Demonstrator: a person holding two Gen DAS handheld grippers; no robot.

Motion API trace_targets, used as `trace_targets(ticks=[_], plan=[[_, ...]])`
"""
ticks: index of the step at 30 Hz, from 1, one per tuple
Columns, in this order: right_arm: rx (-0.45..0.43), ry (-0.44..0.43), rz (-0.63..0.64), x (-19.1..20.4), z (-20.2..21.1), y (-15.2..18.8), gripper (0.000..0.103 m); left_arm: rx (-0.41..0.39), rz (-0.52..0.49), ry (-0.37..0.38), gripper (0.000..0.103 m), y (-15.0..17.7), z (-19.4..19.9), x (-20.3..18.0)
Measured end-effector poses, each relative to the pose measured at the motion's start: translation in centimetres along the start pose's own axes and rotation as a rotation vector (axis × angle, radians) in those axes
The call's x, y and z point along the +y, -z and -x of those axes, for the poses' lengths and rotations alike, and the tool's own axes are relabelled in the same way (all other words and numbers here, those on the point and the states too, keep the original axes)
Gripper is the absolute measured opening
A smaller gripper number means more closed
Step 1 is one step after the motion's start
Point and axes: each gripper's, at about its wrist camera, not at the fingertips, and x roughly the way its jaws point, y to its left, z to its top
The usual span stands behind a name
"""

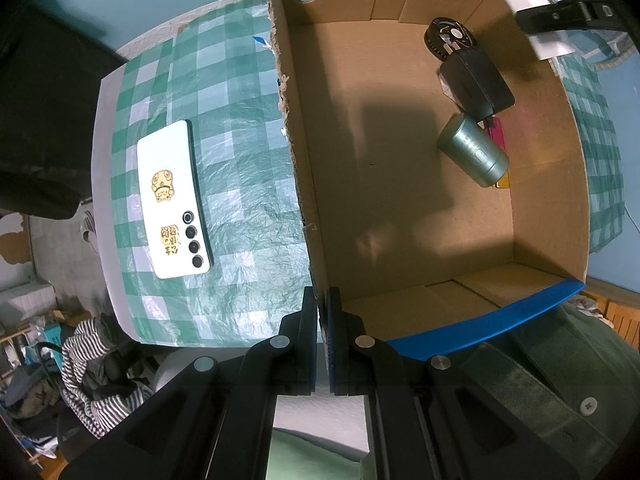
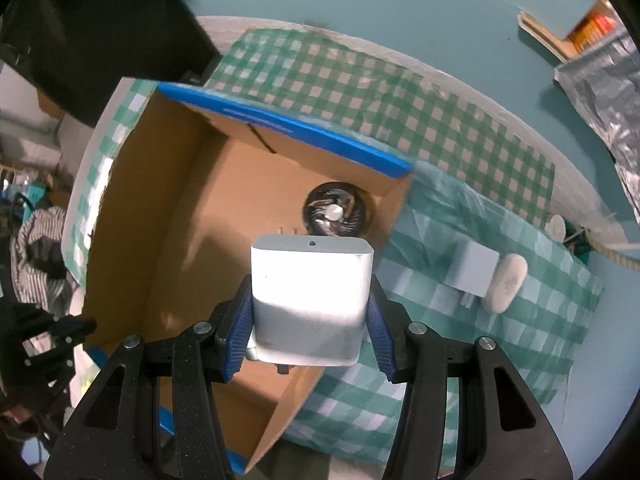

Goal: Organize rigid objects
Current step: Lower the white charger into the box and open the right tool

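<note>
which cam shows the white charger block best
The right wrist view: the white charger block fills the centre, clamped between the right gripper fingers above the cardboard box. The left wrist view catches it only small at the top right edge, partly hidden.

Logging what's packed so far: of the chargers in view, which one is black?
The black charger in the box, between fan and green can. The right gripper holds a white one.

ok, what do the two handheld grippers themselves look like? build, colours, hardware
Both match: the left gripper and right gripper have matte black, speckled plastic linkage arms with triangular cut-outs and round silver pivot pins. Fingers carry blue ribbed pads. No cables or markings show; a green garment lies behind the left one.
</note>
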Motion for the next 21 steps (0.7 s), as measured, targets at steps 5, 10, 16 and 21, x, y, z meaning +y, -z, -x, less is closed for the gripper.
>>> trace_targets(ticks=[5, 10, 16, 21], plan=[[0.031, 0.010, 0.035, 1.6, -1.5, -0.1, 0.051, 0.000, -0.001, 0.000, 0.004, 0.0, 0.0, 0.0], [0.056, 0.014, 0.050, 2.6, -2.9, -0.1, 0.051, 0.000, 0.000, 0.000, 0.004, 0.0, 0.0, 0.0], [0.066, 0.001, 0.049, 3.1, -3.4, -0.1, 0.051, 0.000, -0.001, 0.000, 0.004, 0.0, 0.1, -0.1], [0.032, -0.036, 0.054, 3.5, -2.1, -0.4, 0.051, -0.001, -0.002, 0.000, 0.004, 0.0, 0.1, -0.1]])
